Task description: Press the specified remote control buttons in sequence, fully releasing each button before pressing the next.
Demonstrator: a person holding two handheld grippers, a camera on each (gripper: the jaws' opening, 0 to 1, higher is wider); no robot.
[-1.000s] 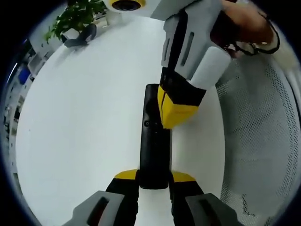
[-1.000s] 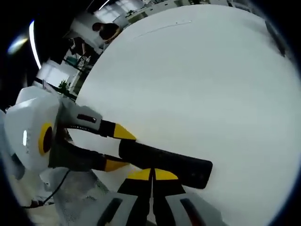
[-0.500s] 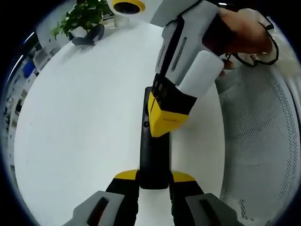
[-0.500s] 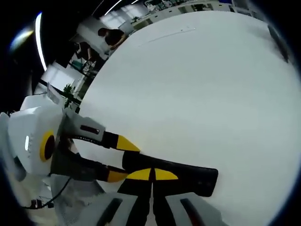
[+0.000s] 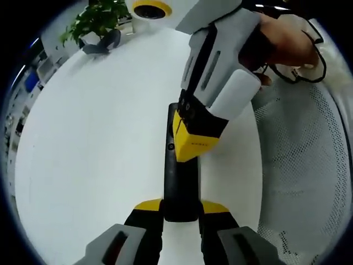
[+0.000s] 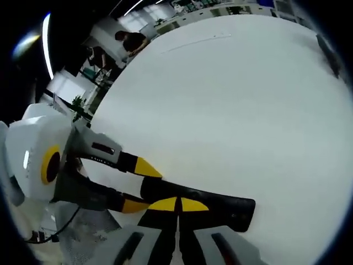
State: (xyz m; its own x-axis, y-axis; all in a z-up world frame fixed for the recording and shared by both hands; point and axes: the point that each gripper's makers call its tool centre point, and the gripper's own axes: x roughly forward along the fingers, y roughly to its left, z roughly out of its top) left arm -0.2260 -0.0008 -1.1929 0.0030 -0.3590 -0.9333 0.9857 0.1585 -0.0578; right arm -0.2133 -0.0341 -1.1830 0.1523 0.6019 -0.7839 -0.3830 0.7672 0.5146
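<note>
Clamping the near end of the black remote control (image 5: 180,182), the left tool (image 5: 181,208) had its yellow-tipped jaws drawn in against both sides of the slim body, which stretched away across the white bench (image 5: 94,138). Down from above came the right tool (image 5: 190,149), its jaws brought together with no gap, yellow tips planted on the remote's face around the middle of its length, next to a small round button. A hand (image 5: 287,41) gripped that tool's white housing, a black cord looped beside it. To the right of the bench sat a white mesh surface (image 5: 309,165); at the far edge stood a leafy green plant (image 5: 94,19) with a dark object lying beside it.

From the right gripper view, the remote control (image 6: 204,201) lay crosswise just ahead of the right tool (image 6: 178,205), whose tips met along a thin seam and overlapped its edge. The left tool (image 6: 135,185) reached in from the left, one yellow tip on either side of the remote's end. The bench (image 6: 231,99) ran pale and broad beyond, and a person sat at a desk in the far background.
</note>
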